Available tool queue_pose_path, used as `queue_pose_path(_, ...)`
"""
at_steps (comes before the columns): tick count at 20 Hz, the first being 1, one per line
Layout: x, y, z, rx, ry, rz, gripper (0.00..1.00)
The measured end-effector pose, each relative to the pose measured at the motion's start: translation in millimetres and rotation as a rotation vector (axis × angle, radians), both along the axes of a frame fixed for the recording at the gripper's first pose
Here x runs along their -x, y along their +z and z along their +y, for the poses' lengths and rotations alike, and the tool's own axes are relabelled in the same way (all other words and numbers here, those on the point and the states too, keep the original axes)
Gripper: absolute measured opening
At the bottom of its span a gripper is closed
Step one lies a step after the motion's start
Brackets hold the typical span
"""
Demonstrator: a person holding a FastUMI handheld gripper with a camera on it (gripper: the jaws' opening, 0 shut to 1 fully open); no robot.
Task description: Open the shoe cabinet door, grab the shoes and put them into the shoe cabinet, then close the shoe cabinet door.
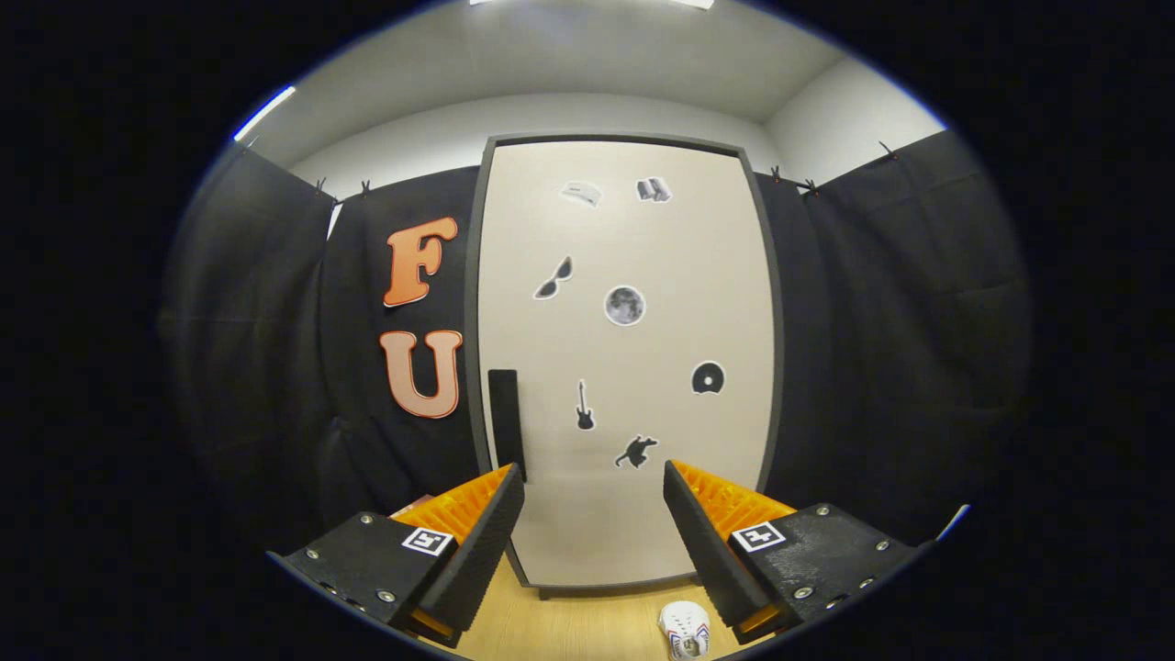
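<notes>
Shoe cabinet door (624,367) stands closed just beyond the claw (594,514), whose fingers are apart and empty. Its dark handle (506,418) sits ahead-left; missing it seems likely. A shoe (686,629) lies below on the surface (569,624).

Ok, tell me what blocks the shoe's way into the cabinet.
The cabinet door is shut, so it bars the white shoe lying on the floor below the open gripper. Nothing lies between the fingers and the door's dark handle.
</notes>
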State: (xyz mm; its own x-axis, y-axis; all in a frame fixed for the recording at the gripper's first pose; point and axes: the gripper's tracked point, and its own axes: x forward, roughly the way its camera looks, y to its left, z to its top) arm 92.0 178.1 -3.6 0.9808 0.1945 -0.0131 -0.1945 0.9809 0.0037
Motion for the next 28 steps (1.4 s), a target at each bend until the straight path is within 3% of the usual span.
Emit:
queue_pose_path(6,-59,-3,66,-0.014,0.033,0.035,0.95)
queue_pose_path(11,-104,-24,89,0.037,0.018,0.096,0.91)
queue_pose_path(13,-112,-35,96,0.017,0.026,0.13,0.84)
queue_pose_path(14,-114,-40,97,0.008,0.021,0.139,0.74)
queue_pose_path(15,-114,-43,97,-0.002,0.022,0.14,0.67)
queue_pose_path(17,-112,-43,98,0.013,0.035,0.121,0.38)
queue_pose_path(28,-45,-35,66,-0.009,0.144,0.097,0.28)
